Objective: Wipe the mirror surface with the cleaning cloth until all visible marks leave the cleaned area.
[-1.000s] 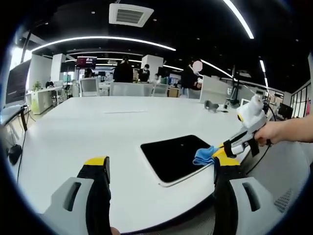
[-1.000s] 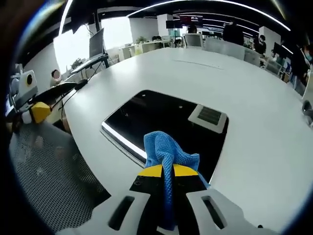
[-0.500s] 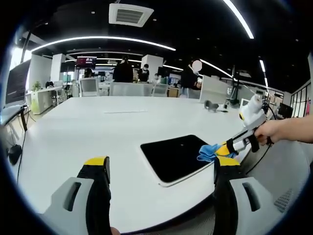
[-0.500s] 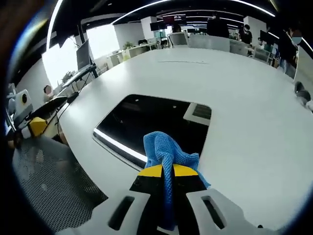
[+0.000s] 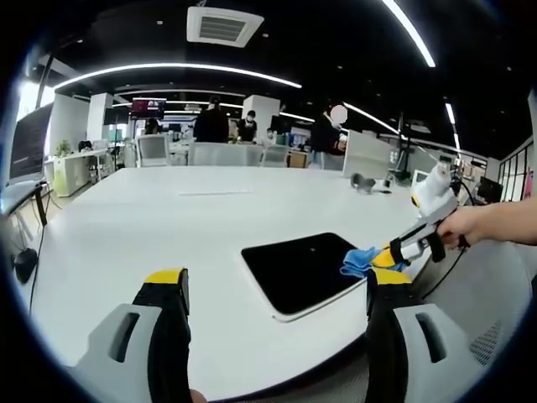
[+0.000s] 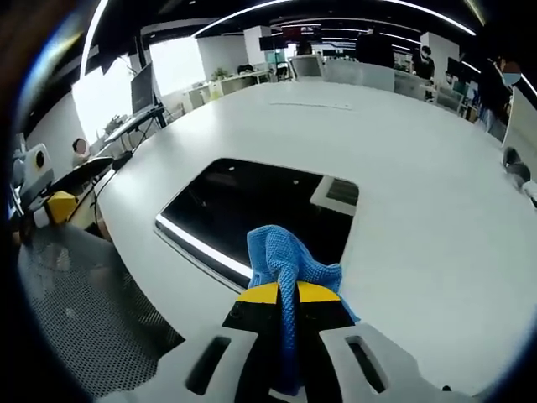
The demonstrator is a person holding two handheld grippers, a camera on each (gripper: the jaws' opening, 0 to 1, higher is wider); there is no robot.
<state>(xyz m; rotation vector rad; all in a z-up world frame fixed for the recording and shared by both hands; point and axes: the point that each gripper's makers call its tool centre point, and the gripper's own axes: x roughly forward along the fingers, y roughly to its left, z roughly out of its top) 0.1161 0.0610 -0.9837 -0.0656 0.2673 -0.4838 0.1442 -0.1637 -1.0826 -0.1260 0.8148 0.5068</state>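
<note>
No readable text or labels. Mirror (image 6: pixel 252 206): flat rounded rectangle, dark glossy face reflecting a ceiling vent and light strip, lies on the smooth white counter (image 6: pixel 419 227) near its edge. Right tool (image 6: pixel 288 294) clamped on the blue waffle-knit microfibre cloth (image 6: pixel 285 256), bunched over the mirror's near edge. Left tool (image 5: pixel 273 290): jaws apart, nothing held, yellow-tipped.

Table (image 5: pixel 210 218): plain white, glossy.
Mirror (image 5: pixel 302 267): dark, near-black face, thin pale rim; reflects white ceiling vent and bright light strip in right gripper view.
Cleaning cloth (image 6: pixel 285 264): bright blue, knobbly weave.
Left gripper (image 5: pixel 277 290): yellow tips, black inner faces, light grey bodies.
Right gripper (image 6: pixel 287 294): yellow tips, black below, grey-white housing.
Mesh surface (image 6: pixel 92 311) beside table: grey, fine dotted pattern, possibly chair fabric.
</note>
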